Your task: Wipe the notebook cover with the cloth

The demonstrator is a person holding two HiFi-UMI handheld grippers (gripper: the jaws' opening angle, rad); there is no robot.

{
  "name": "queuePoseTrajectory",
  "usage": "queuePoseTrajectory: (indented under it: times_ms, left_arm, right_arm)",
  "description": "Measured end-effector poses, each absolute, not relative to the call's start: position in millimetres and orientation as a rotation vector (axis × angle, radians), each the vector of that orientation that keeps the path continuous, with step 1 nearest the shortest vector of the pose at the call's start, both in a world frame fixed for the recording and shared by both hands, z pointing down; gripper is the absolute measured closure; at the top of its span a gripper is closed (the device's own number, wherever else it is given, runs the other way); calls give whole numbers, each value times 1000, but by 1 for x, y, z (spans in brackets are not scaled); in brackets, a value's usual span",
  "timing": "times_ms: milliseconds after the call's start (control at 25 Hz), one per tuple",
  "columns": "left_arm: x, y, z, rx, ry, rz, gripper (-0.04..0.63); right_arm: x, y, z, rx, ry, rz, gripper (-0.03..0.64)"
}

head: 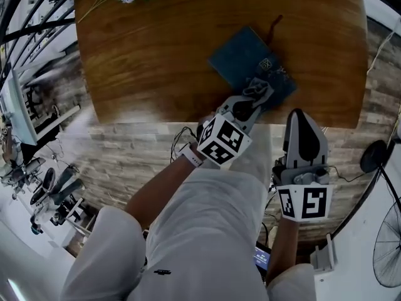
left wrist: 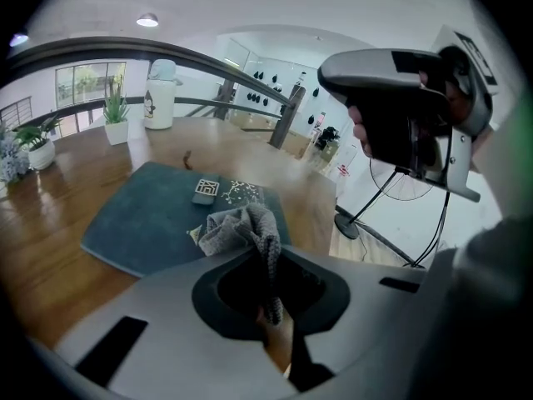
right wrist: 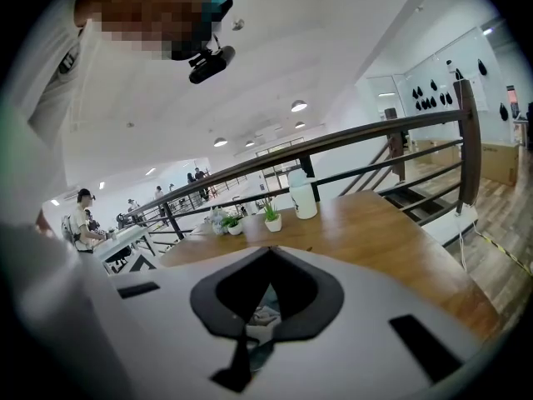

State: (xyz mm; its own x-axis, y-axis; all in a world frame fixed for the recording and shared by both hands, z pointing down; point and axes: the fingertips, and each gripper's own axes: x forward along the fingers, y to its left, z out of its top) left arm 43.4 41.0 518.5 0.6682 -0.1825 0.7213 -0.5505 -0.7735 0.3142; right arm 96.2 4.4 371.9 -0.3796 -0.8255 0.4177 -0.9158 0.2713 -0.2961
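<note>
The left hand-held gripper [left wrist: 268, 261] is clamping its jaws on a gray cloth [left wrist: 239, 227], whose bunched end is spilling out just ahead of the tips and resting on the near corner of the notebook [left wrist: 146, 219]. The dark teal notebook is lying flat, stretching ahead and to the left of that hand-held gripper, with a small square emblem [left wrist: 206, 191] on its cover just beyond the cloth. To the right, the right hand-held gripper [head: 300, 115] is hanging off the near edge of the tabletop [head: 150, 55], jaws together on nothing, near the notebook's corner but apart from it. Farther ahead of the left hand-held gripper, a small potted plant [left wrist: 116, 120] and a white bottle [left wrist: 160, 95] are standing at the far side of the tabletop.
</note>
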Motion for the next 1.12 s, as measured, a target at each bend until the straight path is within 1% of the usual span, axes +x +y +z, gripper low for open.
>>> queuePoseTrajectory:
  times_ms: [720, 960, 1120]
  left_arm:
    - [63, 85, 520, 2340, -426, 955, 566]
    - [57, 104, 513, 2340, -383, 939, 566]
    - [43, 114, 521, 2296, -405, 992, 566]
  right_arm:
    - [93, 17, 371, 1637, -2356, 741, 612]
    - [93, 18, 374, 1631, -2367, 760, 612]
    - [93, 18, 371, 1626, -2371, 753, 612]
